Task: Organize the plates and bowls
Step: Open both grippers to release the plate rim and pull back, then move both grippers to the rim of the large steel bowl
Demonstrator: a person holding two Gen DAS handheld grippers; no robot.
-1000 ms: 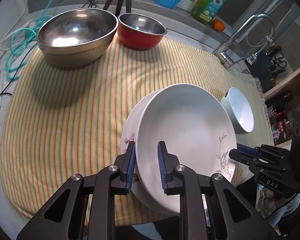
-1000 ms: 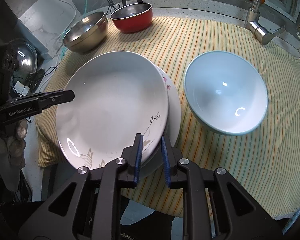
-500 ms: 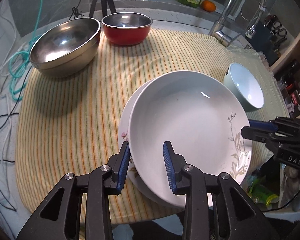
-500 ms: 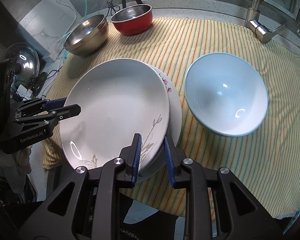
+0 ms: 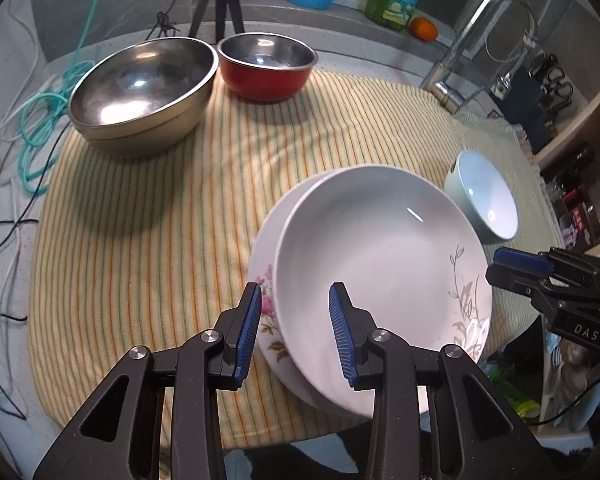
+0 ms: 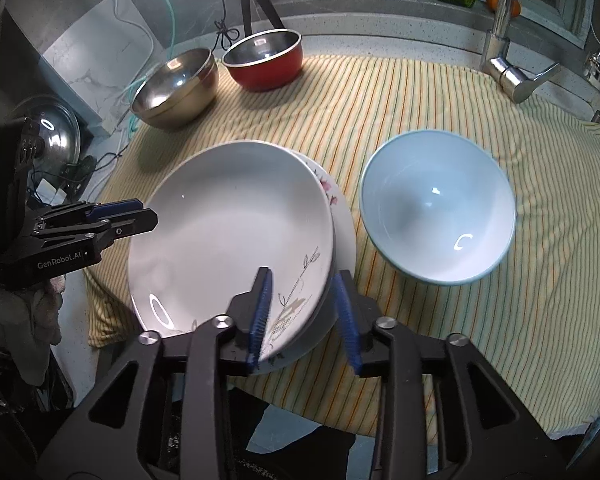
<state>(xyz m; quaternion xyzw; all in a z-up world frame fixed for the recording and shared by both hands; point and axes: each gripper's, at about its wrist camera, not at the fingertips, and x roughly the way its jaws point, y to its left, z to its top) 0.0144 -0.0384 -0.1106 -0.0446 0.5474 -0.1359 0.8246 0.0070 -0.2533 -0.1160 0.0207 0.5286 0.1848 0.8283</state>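
- My left gripper (image 5: 294, 320) has its jaws opening; the rim of the top white plate (image 5: 380, 276) sits in the gap, and the blue pads are clear of it.
- My right gripper (image 6: 304, 308) is opening too, jaws at a moderate spread astride the opposite edge of that plate, with no squeeze that I can see.
- The top plate lies stacked on a flowered plate (image 5: 266, 312), right under both sets of fingers, on the striped cloth (image 5: 140, 240).
- A pale blue bowl (image 6: 436, 208) stands just right of my right gripper's jaws, apart from the plates.
- Far ahead of my left gripper sit a steel bowl (image 5: 140, 88) and a red bowl (image 5: 266, 66), side by side.
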